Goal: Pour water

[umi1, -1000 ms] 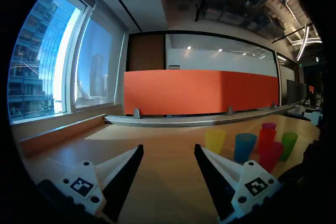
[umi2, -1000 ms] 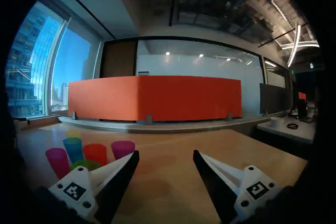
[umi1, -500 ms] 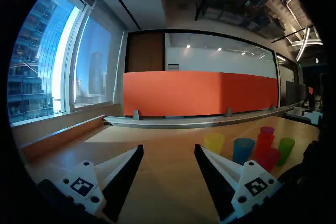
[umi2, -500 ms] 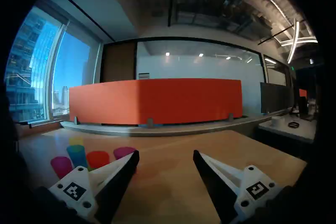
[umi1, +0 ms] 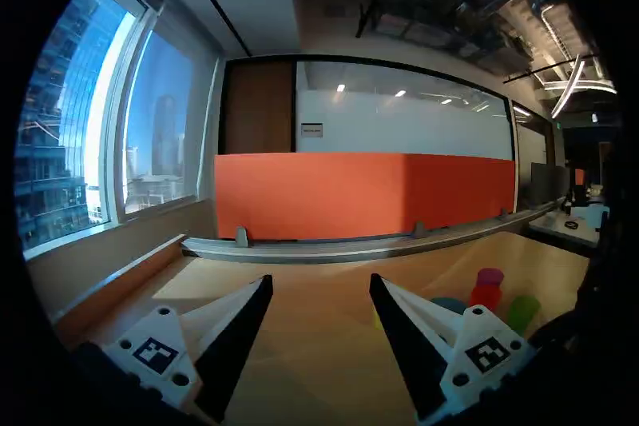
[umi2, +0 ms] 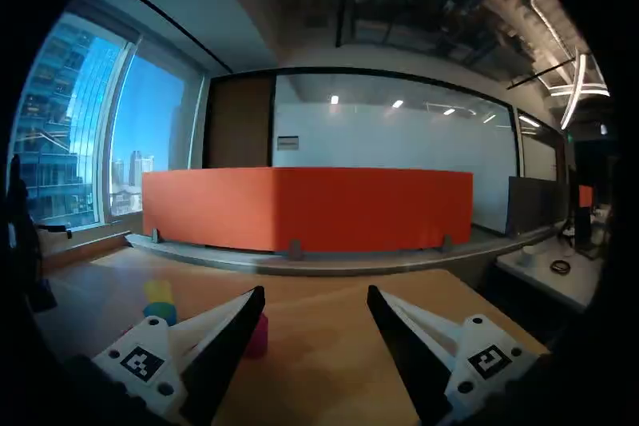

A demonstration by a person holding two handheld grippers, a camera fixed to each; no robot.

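**Cups low on the table, both grippers open and empty**

In the left gripper view the cups stand in a cluster on the wooden table (umi1: 319, 362), low at the right and partly behind the right-hand finger. A purple cup (umi1: 490, 276) is farthest back, with a red cup (umi1: 485, 296) just in front of it. A green cup (umi1: 523, 312) is beside them to the right, and the rim of a blue cup (umi1: 449, 304) peeks over the finger. The left gripper (umi1: 320, 278) is spread wide with bare table between its fingers.

In the right gripper view a yellow cup (umi2: 158, 291) stands behind the blue cup (umi2: 160, 312), low at the left. A magenta cup (umi2: 257, 336) is half hidden by the left-hand finger. The right gripper (umi2: 315, 290) is also spread wide and grips nothing.

No water is visible in any cup. An orange partition (umi1: 363, 194) runs along the table's far edge, and tall windows (umi1: 80, 146) fill the left side.
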